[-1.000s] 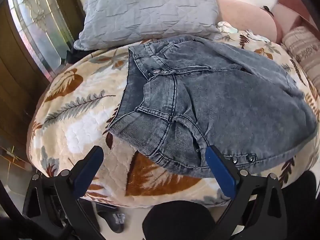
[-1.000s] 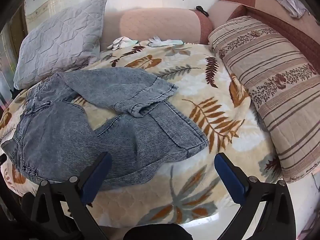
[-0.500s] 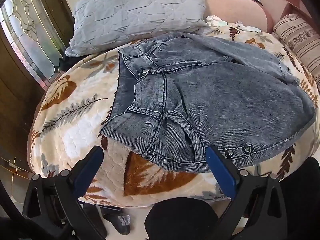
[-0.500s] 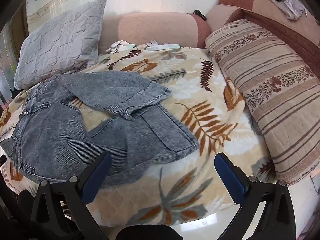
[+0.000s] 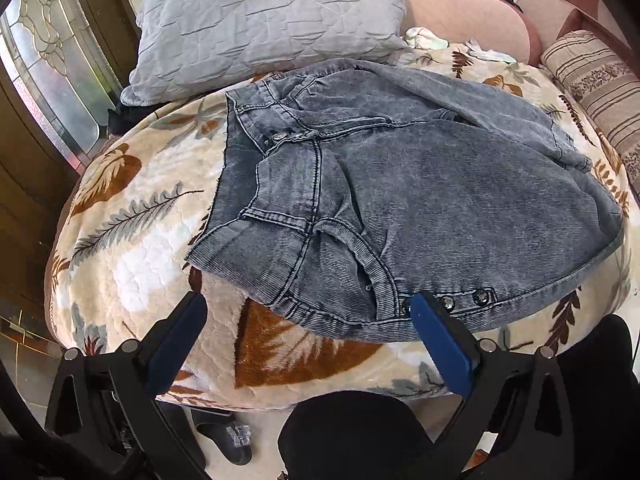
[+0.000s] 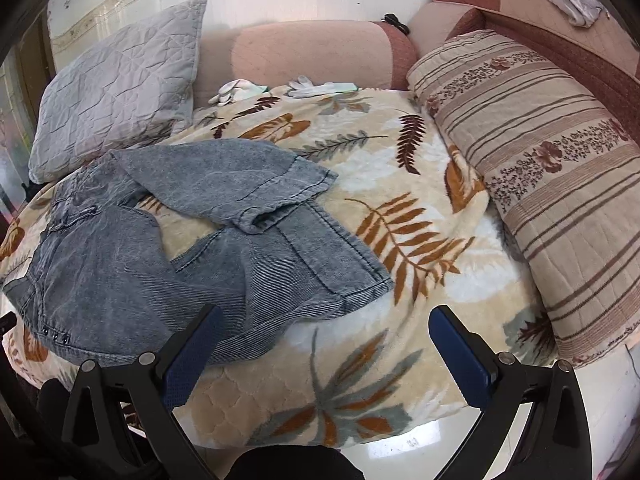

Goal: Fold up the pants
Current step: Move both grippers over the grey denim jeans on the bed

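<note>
Grey washed denim pants [image 5: 420,200] lie crumpled on a leaf-patterned blanket [image 5: 132,232], waistband toward the left, legs toward the right. In the right wrist view the pants [image 6: 132,264] have one leg folded over the other, hems near the blanket's middle. My left gripper [image 5: 308,304] is open and empty, just in front of the waistband's near edge. My right gripper [image 6: 324,316] is open and empty, near the front edge beside the leg hem.
A grey quilted pillow [image 5: 264,24] stands at the back left. A striped bolster [image 6: 540,184] lies along the right side. White gloves [image 6: 320,87] lie at the back by the pink cushions. A glass door [image 5: 44,80] is on the left. A slipper [image 5: 228,436] is on the floor.
Both grippers have drawn back slightly from the pants, so more of the blanket and sofa shows. The pants have not moved. Both grippers stay open.
</note>
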`<state>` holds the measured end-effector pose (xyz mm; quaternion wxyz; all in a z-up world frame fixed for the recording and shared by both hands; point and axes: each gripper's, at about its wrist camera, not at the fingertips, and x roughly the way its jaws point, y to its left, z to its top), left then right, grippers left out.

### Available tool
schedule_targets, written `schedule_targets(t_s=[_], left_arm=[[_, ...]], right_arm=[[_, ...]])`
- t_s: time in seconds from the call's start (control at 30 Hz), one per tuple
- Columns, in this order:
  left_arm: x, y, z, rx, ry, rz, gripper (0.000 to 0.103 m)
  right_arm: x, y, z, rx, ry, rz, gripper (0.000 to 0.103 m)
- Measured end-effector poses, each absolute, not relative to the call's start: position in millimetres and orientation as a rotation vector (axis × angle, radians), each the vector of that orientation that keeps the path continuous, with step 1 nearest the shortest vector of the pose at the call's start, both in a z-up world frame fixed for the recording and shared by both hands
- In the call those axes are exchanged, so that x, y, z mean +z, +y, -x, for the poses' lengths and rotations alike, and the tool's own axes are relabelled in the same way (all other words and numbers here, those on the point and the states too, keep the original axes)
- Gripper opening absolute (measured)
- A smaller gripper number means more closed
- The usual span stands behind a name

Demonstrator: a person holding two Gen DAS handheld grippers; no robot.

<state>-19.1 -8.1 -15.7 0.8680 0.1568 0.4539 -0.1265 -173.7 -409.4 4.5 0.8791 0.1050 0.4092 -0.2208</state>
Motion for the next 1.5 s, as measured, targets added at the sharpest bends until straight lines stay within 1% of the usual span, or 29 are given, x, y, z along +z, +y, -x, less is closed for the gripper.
schedule_targets(t_s=[0.37,1.3,1.5], left_arm=[[-15,-11,19,-0.266,0.959,-0.330,0.103],[-19,-12,15,-0.294,0.996,-0.300,0.103],[-19,-5,11,-0.289,1.014,-0.241,0.103]], right_arm=[[8,-400,173,-0.374,0.832,-0.237,0.103],[5,-402,170,-0.377,0.860,-0.214,0.103],[0,-405,170,-0.382,0.875,-0.215,0.103]])
